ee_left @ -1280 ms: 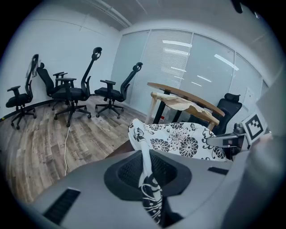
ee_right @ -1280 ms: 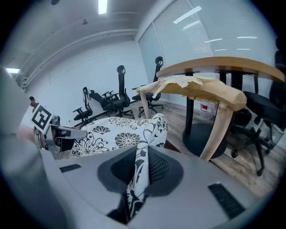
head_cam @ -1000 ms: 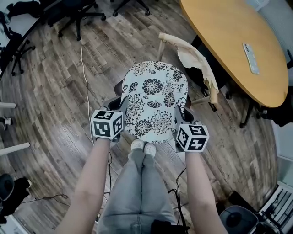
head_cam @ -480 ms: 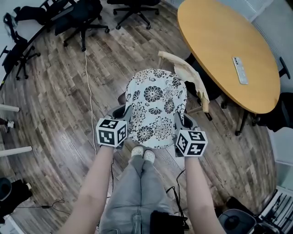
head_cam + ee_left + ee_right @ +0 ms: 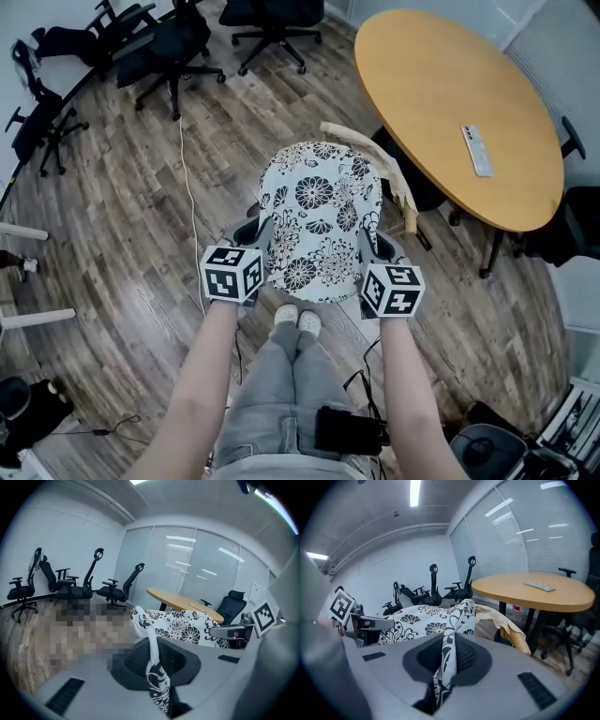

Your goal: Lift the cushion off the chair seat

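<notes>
Count: one floral cushion [image 5: 319, 220], two claws, one wooden chair [image 5: 392, 169] with a torn back, one round surface [image 5: 450, 94] bearing one flat device [image 5: 476, 150].

The left claw [image 5: 255, 232] is clenched on the cushion's left edge and the right claw [image 5: 372, 242] on its right edge. The cushion hangs between them over the chair, hiding the seat.

Each gripper view shows floral fabric pinched between the jaws, a detail the head view does not give. The left gripper view alone shows four office chairs [image 5: 89, 585] along the wall.

Both bare forearms reach forward and down, roughly parallel, marker cubes uppermost.
</notes>
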`<state>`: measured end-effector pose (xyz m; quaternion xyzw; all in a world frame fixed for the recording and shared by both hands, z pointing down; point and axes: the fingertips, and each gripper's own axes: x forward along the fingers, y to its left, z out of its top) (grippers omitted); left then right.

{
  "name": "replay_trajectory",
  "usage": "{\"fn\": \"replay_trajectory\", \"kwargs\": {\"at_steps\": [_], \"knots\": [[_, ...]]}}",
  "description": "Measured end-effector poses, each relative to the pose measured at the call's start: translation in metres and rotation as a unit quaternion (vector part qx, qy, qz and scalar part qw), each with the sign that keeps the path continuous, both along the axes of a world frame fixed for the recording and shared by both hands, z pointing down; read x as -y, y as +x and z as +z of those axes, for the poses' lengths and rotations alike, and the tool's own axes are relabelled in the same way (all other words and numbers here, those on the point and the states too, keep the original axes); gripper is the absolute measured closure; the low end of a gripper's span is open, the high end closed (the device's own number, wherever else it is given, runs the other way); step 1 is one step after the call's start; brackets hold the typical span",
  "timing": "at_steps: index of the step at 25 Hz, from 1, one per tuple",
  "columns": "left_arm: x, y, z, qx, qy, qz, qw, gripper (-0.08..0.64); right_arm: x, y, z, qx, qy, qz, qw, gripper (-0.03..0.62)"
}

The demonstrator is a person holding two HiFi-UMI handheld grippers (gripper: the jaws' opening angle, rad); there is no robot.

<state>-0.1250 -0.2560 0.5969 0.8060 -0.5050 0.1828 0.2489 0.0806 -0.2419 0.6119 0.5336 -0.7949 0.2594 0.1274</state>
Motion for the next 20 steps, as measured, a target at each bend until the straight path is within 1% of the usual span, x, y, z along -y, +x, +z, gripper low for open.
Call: {"fn": "replay_trajectory", "kwargs": {"at_steps": [4,10,14,17,20], "knots": [[0.005,0.0,-0.014,0.009,0.002,-0.002,1.0,0.523,0.0,0.004,-0.02,-0.006,0.024,0.008,1.0,0.552],[0.025,0.011,-0.048,0.011,0.02,0.009,0.9997,0.526,0.013,0.004,-0.059,-0.024,0.059,-0.011,0.998,0.554],[0.022,0.019,-0.064,0.011,0.035,0.018,0.9992,0.528,0.013,0.004,-0.077,-0.024,0.077,-0.008,0.997,0.555],[0.018,0.022,-0.076,0.014,0.042,0.017,0.9989,0.528,0.013,0.002,-0.093,-0.028,0.092,-0.007,0.995,0.555],[0.019,0.024,-0.089,0.01,0.056,0.019,0.9982,0.528,0.015,0.002,-0.106,-0.031,0.107,-0.006,0.994,0.555]]}}
